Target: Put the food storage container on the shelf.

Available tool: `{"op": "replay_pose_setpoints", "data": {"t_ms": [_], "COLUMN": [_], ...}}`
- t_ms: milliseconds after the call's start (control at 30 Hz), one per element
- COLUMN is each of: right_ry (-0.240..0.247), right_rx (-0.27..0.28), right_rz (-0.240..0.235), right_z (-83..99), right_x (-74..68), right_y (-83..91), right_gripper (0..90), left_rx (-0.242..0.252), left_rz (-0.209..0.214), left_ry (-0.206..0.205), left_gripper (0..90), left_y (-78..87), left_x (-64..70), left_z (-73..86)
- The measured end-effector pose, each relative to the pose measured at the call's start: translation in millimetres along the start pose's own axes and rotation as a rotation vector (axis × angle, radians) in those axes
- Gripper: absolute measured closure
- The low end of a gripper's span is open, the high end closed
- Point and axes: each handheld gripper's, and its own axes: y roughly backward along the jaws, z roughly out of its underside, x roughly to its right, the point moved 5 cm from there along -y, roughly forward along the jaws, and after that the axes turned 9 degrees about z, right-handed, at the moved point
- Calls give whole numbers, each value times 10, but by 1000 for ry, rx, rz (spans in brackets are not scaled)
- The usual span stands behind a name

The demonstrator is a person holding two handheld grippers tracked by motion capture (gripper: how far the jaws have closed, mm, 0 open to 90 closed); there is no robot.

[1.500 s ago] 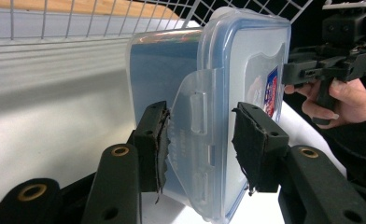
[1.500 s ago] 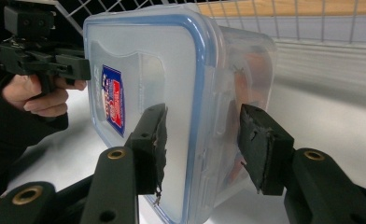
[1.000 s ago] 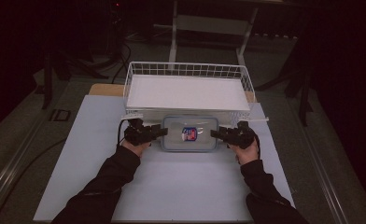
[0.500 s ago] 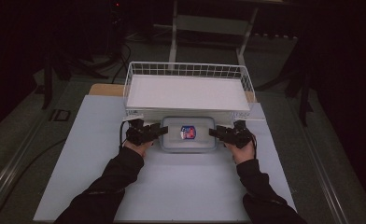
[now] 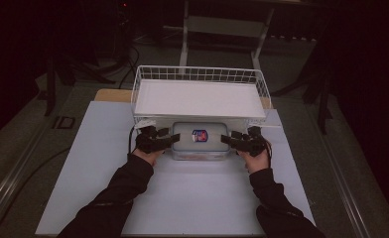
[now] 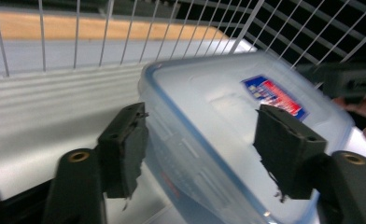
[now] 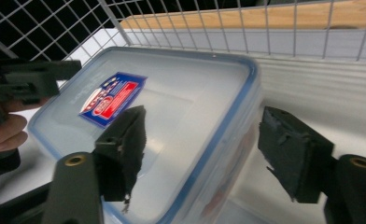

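White sheeting covers the bench (image 5: 182,198), with dark floor all round. Between the two claws sits a clear plastic box (image 5: 200,140) with a blue-rimmed lid and a red and blue label (image 5: 200,136). Both the left claw (image 5: 168,139) and the right claw (image 5: 228,139) are spread, each straddling one end of the box. Just beyond them stands a white wire basket (image 5: 200,74).

One lidded plastic box (image 5: 200,140), one wire basket (image 5: 199,74), two tools: left tool (image 5: 168,140), right tool (image 5: 228,140).
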Motion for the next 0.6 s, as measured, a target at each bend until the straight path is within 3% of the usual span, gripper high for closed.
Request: {"op": "replay_pose_setpoints", "data": {"t_ms": [67, 133, 233, 333, 400, 467, 600], "right_ry": [39, 37, 44, 72, 81, 86, 126], "right_rx": [14, 21, 29, 22, 22, 25, 30], "right_rz": [7, 3, -5, -17, -36, -56, -91], "right_z": [18, 30, 59, 103, 131, 160, 206], "right_x": [-10, -28, -76, -162, -225, -311, -499], "right_y": [23, 59, 132, 204, 247, 292, 355], "right_gripper": [310, 310, 310, 310, 310, 313, 325], "left_rx": [5, 19, -7, -13, -16, -27, -34], "left_rz": [27, 51, 74, 128, 143, 149, 153], "left_ry": [-43, 14, -21, -12, -9, -16, -43], "left_gripper": [279, 224, 155, 142, 112, 21, 8], "left_y": [52, 95, 153, 231, 279, 327, 433], "left_x": [28, 105, 154, 240, 287, 339, 436], "left_z": [-30, -24, 13, 57, 82, 104, 145]}}
